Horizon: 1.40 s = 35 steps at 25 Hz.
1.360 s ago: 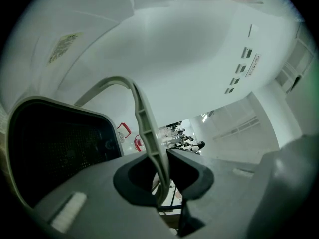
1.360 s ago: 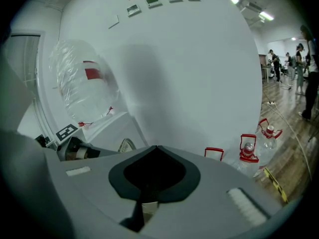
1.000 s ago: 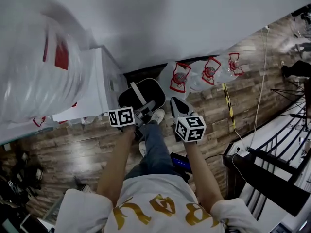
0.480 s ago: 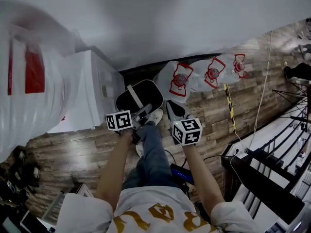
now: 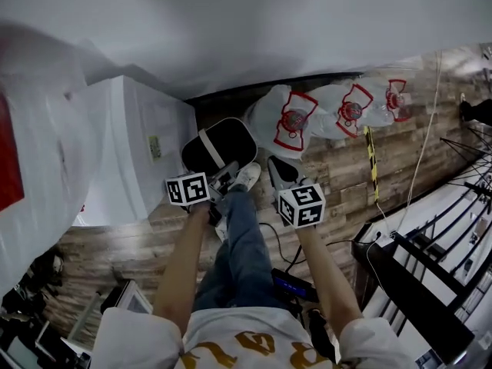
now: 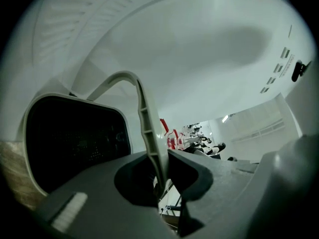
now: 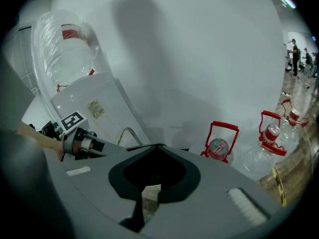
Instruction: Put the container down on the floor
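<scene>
White plastic, the handle [image 6: 148,133] is clamped between the jaws of the left gripper [image 6: 160,180], which is held forward on an outstretched arm. The right gripper [image 7: 147,195], just right of the container [image 5: 221,146], is held with jaws together, empty. The whole dark container is shown only in the head view; its contents cannot be told. Bagged bottles [image 5: 296,121] are seen right of it.

— What sort of place is this?

— A large indoor workspace, more a lab or test hall than a home. At the foot of the white wall [image 5: 254,29], big water jugs [image 5: 293,121] with red handles sit in clear bags on a wood-plank floor [image 5: 338,175].

— What else shows it?

— Out from that wall, yellow-and-black tape [image 5: 373,164] and a loose white cable [image 5: 419,167] run towards black metal frames [image 5: 430,283]. Far along the wall, people [image 7: 294,49] stand about in an open hall.
</scene>
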Available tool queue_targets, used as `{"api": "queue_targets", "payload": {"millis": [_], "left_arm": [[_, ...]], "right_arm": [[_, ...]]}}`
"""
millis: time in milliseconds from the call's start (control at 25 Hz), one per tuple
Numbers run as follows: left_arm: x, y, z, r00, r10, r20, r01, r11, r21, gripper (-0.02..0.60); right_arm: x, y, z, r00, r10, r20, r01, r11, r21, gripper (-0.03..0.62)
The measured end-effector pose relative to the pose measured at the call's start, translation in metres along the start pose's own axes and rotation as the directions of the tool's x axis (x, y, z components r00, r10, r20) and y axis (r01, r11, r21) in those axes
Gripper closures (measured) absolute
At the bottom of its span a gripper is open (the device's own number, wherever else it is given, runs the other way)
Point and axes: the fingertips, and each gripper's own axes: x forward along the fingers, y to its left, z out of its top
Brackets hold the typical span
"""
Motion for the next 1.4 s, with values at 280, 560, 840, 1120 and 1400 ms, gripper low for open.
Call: {"api": "queue_targets", "payload": {"millis": [280, 560, 840, 1120, 1400], "left_arm": [[0.020, 0.035, 0.001, 0.999, 0.030, 0.015, -0.029, 0.999, -0.031, 0.535], [0.034, 0.069, 0.000, 0.998, 0.060, 0.023, -0.059, 0.997, -0.045, 0.535], [0.047, 0.092, 0.002, 0.996, 0.081, 0.036, -0.079, 0.995, -0.053, 0.537], [0.060, 0.121, 0.008, 0.994, 0.106, 0.033, -0.105, 0.993, -0.048, 0.537], [0.072, 0.156, 0.009, 0.991, 0.135, 0.026, -0.134, 0.990, -0.046, 0.538]], "right_arm": [[0.033, -0.012, -0.020, 0.998, 0.035, -0.046, -0.036, 0.999, -0.021, 0.571], [0.055, -0.025, -0.041, 0.997, 0.045, -0.068, -0.047, 0.999, -0.019, 0.571], [0.073, -0.039, -0.051, 0.995, 0.044, -0.090, -0.047, 0.998, -0.037, 0.571], [0.096, -0.035, -0.069, 0.992, 0.069, -0.104, -0.073, 0.997, -0.036, 0.571], [0.125, -0.032, -0.086, 0.991, 0.078, -0.113, -0.083, 0.996, -0.040, 0.571]]}}
